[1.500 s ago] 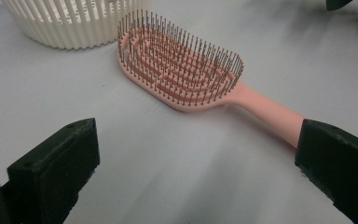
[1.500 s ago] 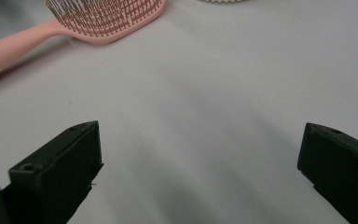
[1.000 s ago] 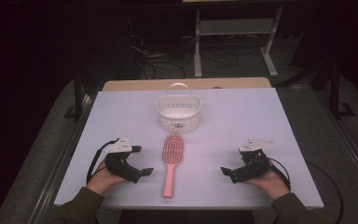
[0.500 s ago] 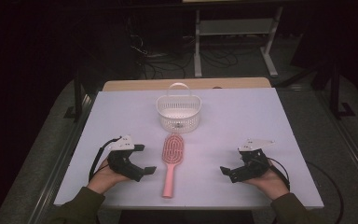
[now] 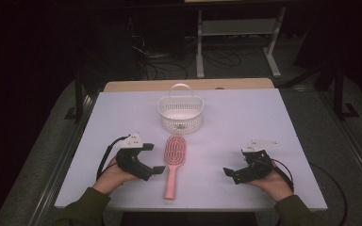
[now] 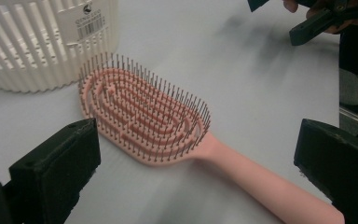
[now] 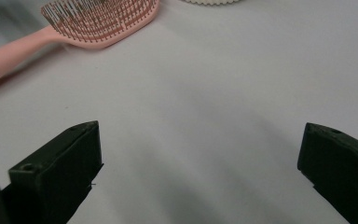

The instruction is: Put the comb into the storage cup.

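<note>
A pink hairbrush (image 5: 173, 160) lies bristles up on the white table (image 5: 264, 117), its handle toward the near edge. Just beyond its head stands a white slatted basket (image 5: 180, 113) with a handle. My left gripper (image 5: 153, 158) is open, close to the left of the brush; in the left gripper view the brush (image 6: 144, 116) lies ahead between the wide jaws of the left gripper (image 6: 198, 149), apart from both, with the basket (image 6: 37, 42) behind. My right gripper (image 5: 235, 162) rests open at the near right over bare table (image 7: 200, 158); the brush (image 7: 98, 18) shows far off.
The other hand's gripper (image 6: 317, 18) appears at the top right of the left gripper view. Beyond the table's far edge is a dark floor with cables and a metal frame (image 5: 235, 28). Dark strips run along both table sides.
My left gripper has shifted slightly right, closer to the brush. The right gripper, the brush and the basket have stayed where they were.
</note>
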Tool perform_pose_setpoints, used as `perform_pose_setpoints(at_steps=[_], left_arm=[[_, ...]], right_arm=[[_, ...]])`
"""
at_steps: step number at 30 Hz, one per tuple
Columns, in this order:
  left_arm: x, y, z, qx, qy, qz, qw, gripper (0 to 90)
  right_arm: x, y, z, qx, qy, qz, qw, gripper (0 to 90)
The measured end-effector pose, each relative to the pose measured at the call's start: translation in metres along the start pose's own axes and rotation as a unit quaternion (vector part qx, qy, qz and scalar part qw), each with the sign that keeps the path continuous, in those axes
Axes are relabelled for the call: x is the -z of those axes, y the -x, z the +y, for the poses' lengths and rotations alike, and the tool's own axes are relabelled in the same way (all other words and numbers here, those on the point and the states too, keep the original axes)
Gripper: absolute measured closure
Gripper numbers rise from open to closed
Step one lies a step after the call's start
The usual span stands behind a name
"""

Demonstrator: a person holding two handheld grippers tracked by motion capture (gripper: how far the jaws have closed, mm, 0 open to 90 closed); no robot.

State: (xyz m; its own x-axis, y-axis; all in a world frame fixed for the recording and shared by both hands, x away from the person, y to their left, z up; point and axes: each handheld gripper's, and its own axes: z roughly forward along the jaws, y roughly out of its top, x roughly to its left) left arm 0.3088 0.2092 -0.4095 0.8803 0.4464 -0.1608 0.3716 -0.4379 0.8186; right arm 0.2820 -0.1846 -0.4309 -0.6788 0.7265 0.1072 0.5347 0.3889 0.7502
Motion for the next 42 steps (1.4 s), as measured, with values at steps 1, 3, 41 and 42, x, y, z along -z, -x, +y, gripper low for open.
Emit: perform_pose_setpoints(at_steps=[1,3,41,42], left_arm=[[-0.002,0.001,0.001,-0.002,-0.001,-0.002,1.0,0.0],[-0.004,0.003,0.002,-0.005,-0.003,-0.005,1.0,0.1],[-0.036,0.024,0.014,-0.023,-0.025,-0.045,0.9984,14.6],[-0.036,0.024,0.014,-0.023,-0.027,-0.044,0.9984,16.1]], right_arm=[[0.0,0.0,0.0,0.001,0.001,0.0,1.0,0.0],[0.001,0.0,0.0,-0.001,0.001,0.001,1.0,0.0],[0.0,0.0,0.0,-0.002,-0.001,0.003,1.0,0.0],[0.0,0.0,0.0,-0.002,-0.001,0.003,1.0,0.0]])
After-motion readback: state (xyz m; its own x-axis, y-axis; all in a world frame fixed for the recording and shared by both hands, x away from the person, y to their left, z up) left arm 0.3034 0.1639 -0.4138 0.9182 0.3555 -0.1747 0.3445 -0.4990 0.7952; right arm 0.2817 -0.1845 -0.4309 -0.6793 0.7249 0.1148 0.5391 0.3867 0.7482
